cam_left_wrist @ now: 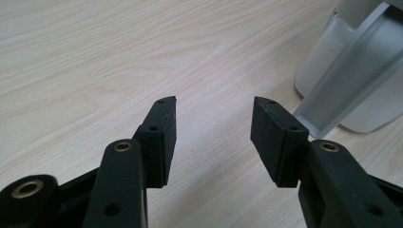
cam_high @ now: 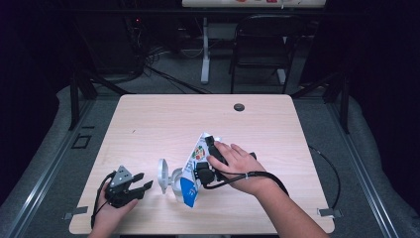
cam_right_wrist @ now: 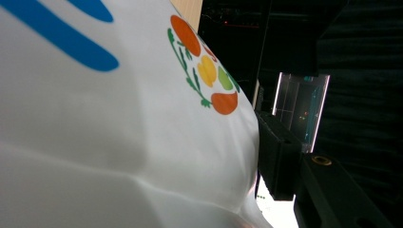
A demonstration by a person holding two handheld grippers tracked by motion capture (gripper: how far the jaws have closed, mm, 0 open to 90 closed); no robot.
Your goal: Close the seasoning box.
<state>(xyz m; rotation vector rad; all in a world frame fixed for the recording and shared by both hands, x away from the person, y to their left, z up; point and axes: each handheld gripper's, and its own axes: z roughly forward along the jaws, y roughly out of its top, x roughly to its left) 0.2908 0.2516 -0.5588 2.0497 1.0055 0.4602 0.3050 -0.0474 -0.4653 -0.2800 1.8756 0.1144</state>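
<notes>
The right tool (cam_high: 208,161) grips the tilted white printed pouch (cam_high: 194,171) over the clear plastic cup (cam_high: 171,181); pouring seems underway. The left tool (cam_high: 141,182) waits open.

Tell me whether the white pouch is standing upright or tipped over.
Tipped. In the high view the pouch leans, its top higher and to the right, its blue bottom down toward the clear jug, with the right gripper clamped on it.

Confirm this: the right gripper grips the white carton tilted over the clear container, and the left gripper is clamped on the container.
Wrong on the left gripper: the left gripper view shows its jaws open over bare table, the container apart. The right gripper does grip the carton.
</notes>
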